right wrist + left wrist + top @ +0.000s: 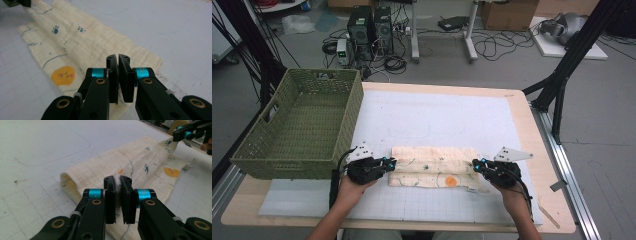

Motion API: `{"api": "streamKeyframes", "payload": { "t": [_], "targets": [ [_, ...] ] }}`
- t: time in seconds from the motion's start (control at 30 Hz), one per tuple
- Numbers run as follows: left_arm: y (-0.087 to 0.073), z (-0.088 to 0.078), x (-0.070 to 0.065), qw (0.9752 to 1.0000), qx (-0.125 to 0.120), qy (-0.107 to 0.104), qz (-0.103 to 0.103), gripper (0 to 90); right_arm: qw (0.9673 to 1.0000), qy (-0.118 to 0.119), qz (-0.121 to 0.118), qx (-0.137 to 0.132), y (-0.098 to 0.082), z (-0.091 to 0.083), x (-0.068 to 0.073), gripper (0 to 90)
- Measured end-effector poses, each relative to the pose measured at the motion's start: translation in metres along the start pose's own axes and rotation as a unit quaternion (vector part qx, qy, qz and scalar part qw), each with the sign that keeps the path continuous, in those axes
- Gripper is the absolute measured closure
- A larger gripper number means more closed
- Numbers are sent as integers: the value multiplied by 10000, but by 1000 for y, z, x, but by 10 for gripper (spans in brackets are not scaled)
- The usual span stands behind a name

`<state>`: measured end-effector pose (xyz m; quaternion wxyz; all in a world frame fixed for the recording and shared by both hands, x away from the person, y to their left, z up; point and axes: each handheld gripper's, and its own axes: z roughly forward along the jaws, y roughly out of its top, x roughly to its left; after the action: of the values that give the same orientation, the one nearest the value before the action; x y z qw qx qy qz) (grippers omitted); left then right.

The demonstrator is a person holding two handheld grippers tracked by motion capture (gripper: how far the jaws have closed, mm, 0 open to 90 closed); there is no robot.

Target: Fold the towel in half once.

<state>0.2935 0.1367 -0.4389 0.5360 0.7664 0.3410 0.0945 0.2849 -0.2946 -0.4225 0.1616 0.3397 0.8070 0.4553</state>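
A cream cloth (432,166) with paw prints and an orange chick print lies folded into a long strip on the white mat. My left gripper (390,163) holds its left end; in the left gripper view the jaws (118,185) are shut on a pinch of the cloth (140,157). At the strip's right end my right gripper (475,164) is shut on the fabric too. In the right gripper view, cloth (82,42) is pressed between the closed right gripper (117,65) jaws. The right gripper (180,133) also shows far off in the left gripper view.
A green woven basket (302,125) stands at the table's left, close to my left hand. The white gridded mat (452,117) covers most of the wooden table (539,165). Computers, cables and boxes lie on the floor beyond the far edge.
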Motion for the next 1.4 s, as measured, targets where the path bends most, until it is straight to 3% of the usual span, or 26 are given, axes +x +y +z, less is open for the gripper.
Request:
{"api": "streamKeyframes", "payload": {
  "t": [0.07, 0.17, 0.27, 0.33, 0.47, 0.53, 0.67, 0.73, 0.8, 0.87, 0.93, 1.0, 1.03, 1.07, 1.13, 1.23, 1.4],
  "targets": [
    [-2, -3, 0, 9999, 28, -39, -93, 742, 9999, 67, -90, -12, -6, -5, 4, 868],
    [-4, -9, 3, 9994, -58, -101, -320, 469, 9997, 152, -206, 55, -13, -13, 8, 865],
    [-6, -17, 8, 9987, -242, -11, -446, 373, 9996, 198, -171, 129, -20, -19, 10, 812],
    [-5, -20, 10, 9981, -342, 43, -508, 357, 9996, 218, -135, 80, -22, -23, 10, 746],
    [-3, -16, 14, 9980, -247, 145, -556, 389, 9995, 198, 108, -207, -21, -31, 5, 677],
    [0, -11, 17, 9979, -130, 231, -593, 415, 9995, 83, 208, -211, -19, -30, 2, 646],
    [6, 2, 25, 9966, 72, 496, -655, 463, 9989, -269, 366, -75, -16, -22, -5, 633],
    [8, 8, 27, 9960, 145, 518, -710, 476, 9979, -475, 439, 1, -13, -15, -9, 614],
    [7, 14, 29, 9953, 195, 536, -789, 509, 9969, -545, 565, 93, -10, -6, -14, 582],
    [5, 19, 31, 9932, 370, 455, -1010, 510, 9958, -595, 676, 152, -7, 4, -18, 562],
    [4, 24, 31, 9928, 464, 422, -1022, 528, 9951, -587, 763, 238, -6, 14, -21, 550],
    [4, 26, 28, 9935, 516, 426, -924, 629, 9939, -586, 844, 399, -6, 23, -22, 544],
    [4, 27, 27, 9937, 545, 481, -854, 695, 9935, -582, 859, 476, -6, 27, -23, 575],
    [4, 27, 26, 9941, 542, 548, -759, 812, 9927, -591, 886, 565, -6, 29, -23, 699],
    [5, 26, 25, 9947, 435, 619, -703, 876, 9937, -494, 824, 576, -6, 31, -22, 861],
    [7, 22, 28, 9949, 204, 668, -733, 879, 9953, -506, 634, 538, -4, 30, -18, 877],
    [7, 21, 33, 9927, -14, 798, -900, 879, 9943, -669, 715, 429, -1, 31, -20, 878]
  ]
}}
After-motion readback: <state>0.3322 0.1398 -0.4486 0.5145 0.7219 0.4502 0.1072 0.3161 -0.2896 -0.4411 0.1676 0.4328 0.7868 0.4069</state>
